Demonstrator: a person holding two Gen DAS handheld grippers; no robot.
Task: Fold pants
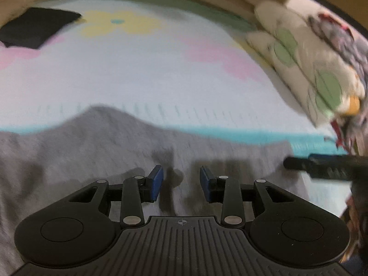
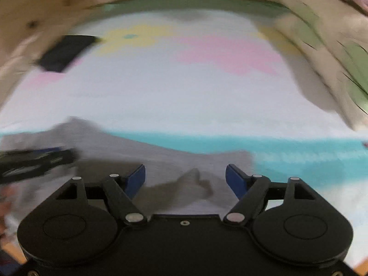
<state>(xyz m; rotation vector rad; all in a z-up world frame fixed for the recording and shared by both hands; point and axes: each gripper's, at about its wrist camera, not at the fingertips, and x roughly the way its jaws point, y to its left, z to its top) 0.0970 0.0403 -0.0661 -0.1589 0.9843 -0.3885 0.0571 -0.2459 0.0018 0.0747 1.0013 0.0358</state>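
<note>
The grey pants (image 1: 96, 142) lie spread on a pale bedsheet (image 1: 142, 73) printed with pink and yellow flowers and crossed by a turquoise band (image 1: 230, 134). They fill the lower part of both wrist views and rumple up into a low ridge toward the left. The left gripper (image 1: 181, 184) hangs over the cloth with its blue pads (image 1: 156, 182) parted by a narrow gap. A dark fold of the fabric sits in line with that gap, but the pads do not appear to be pressing it, so this gripper reads as released. The right gripper (image 2: 185, 179) has its jaws spread wide, nothing clasped between them, and only a small raised wrinkle of grey cloth and its shadow show in the gap. Each gripper appears at the edge of the other's view, just beside it over the pants. A folded black cloth (image 1: 36, 28) rests on the far left of the sheet, well apart from the pants. On the right, pillows (image 1: 306, 64) with green spots are piled against the bed's far edge, and a wooden frame (image 2: 46, 7) curves around the top. Both views are smeared by blur, the right one more heavily.
</note>
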